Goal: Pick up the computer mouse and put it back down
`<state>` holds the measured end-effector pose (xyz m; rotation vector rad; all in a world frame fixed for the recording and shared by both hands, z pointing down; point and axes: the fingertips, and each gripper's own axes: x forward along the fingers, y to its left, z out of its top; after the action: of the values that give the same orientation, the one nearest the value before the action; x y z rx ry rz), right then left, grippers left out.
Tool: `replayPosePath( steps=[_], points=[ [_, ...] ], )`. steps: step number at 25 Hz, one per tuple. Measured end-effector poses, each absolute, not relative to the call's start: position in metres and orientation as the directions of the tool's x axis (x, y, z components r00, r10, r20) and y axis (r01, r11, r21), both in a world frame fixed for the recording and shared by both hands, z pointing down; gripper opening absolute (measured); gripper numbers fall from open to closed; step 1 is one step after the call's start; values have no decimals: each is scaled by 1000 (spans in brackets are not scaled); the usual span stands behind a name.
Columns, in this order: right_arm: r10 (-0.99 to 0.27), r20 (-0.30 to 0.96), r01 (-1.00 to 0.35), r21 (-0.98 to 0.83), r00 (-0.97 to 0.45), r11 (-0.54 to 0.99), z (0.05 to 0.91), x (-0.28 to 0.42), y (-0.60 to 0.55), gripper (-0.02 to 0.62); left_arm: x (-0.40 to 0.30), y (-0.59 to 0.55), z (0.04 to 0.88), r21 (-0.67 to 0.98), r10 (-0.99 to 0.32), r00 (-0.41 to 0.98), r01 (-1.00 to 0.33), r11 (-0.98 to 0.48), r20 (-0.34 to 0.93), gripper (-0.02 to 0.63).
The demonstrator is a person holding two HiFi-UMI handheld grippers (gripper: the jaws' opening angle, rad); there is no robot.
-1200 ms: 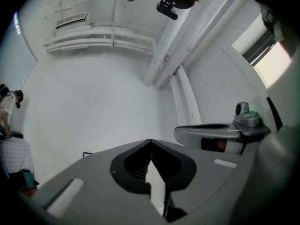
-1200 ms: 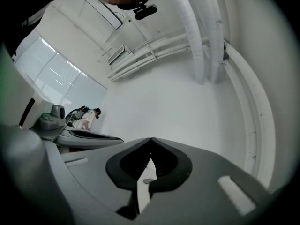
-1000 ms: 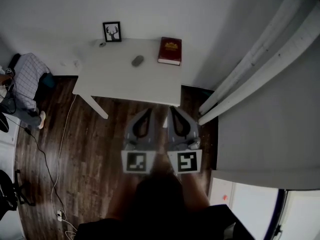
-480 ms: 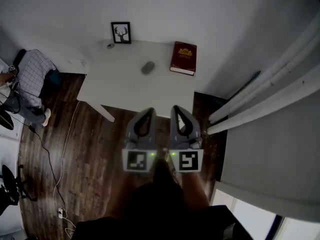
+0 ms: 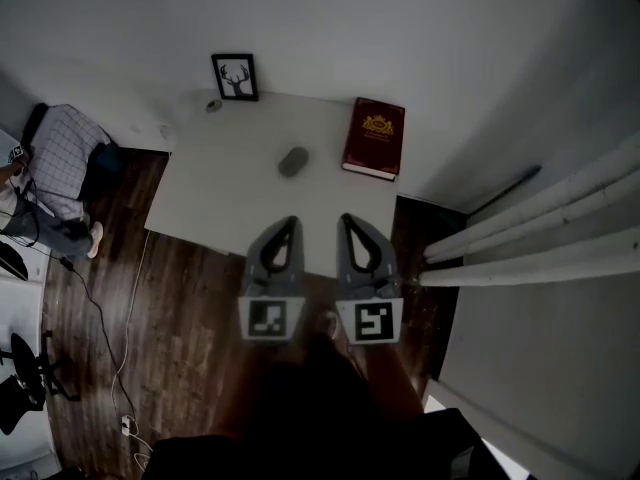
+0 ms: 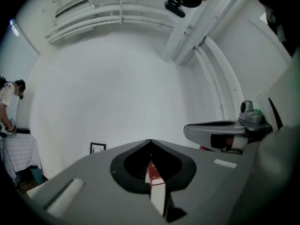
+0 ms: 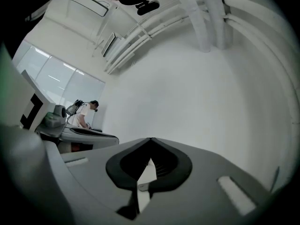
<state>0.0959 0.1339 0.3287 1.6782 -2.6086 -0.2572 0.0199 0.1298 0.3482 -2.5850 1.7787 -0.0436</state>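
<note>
Only the head view catches the grey, rounded computer mouse — it sits about mid-surface on the plain white table with bare top all round. A dark-red hardcover book lies by the right edge and a black-framed deer picture stands at the far edge. The left gripper and right gripper hang side by side at the near edge, both clenched on nothing. The left gripper view only peeks at the book and the frame, while the right gripper view gets a sliver of white tabletop and a person off to the left.
</note>
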Motion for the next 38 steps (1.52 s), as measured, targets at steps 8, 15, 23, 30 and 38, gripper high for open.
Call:
replayPosePath(
  steps=[8,15,23,30,38],
  points=[
    [-886,-15,-879,138,-463,456,345,82,86,14,15,87,362,-29,-944,326,-945,-327,49,0],
    [-889,3,-880,134,-459,455,351,59,50,14,-8,47,367,-19,-937,344,-938,-345,61,0],
    [-918,37,-911,112,-395,396,364,34,-18,14,-29,-27,390,11,-900,419,-907,-421,120,0],
    [-938,85,-931,121,-337,346,381,3,-70,14,-51,-77,409,9,-856,494,-867,-499,153,0],
    [-951,154,-949,124,-270,289,404,1,-85,14,-58,-97,438,64,-811,547,-835,-546,207,0]
  ],
)
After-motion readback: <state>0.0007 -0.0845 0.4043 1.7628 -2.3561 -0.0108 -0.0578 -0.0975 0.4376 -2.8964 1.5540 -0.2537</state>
